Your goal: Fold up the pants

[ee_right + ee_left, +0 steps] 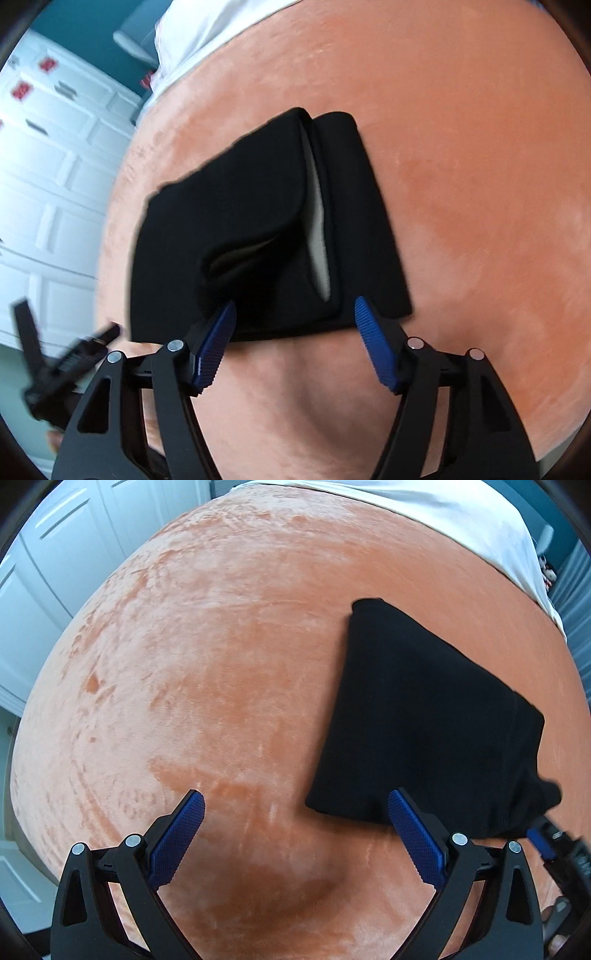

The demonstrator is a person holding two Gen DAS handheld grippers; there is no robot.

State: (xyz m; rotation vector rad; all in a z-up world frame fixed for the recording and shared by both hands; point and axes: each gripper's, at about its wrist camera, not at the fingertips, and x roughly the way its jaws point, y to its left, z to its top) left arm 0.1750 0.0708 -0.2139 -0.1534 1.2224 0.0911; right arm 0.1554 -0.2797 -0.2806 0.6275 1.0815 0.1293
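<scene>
The black pants [424, 716] lie folded into a compact bundle on the orange blanket [221, 664]. In the right wrist view the pants [251, 221] show stacked folds with a pale inner lining showing in the gaps. My left gripper [295, 805] is open and empty, just left of the bundle's near corner; its right finger [413, 830] overlaps the bundle's near edge. My right gripper [293, 312] is open at the bundle's near edge, holding nothing. It also shows in the left wrist view [546, 838] at the pants' right corner.
A white sheet [461, 520] covers the far end of the bed. White panelled doors [44, 590] stand to the left, and a white dresser [48, 166] beside the bed. The left gripper's body [55, 369] shows at the lower left of the right wrist view.
</scene>
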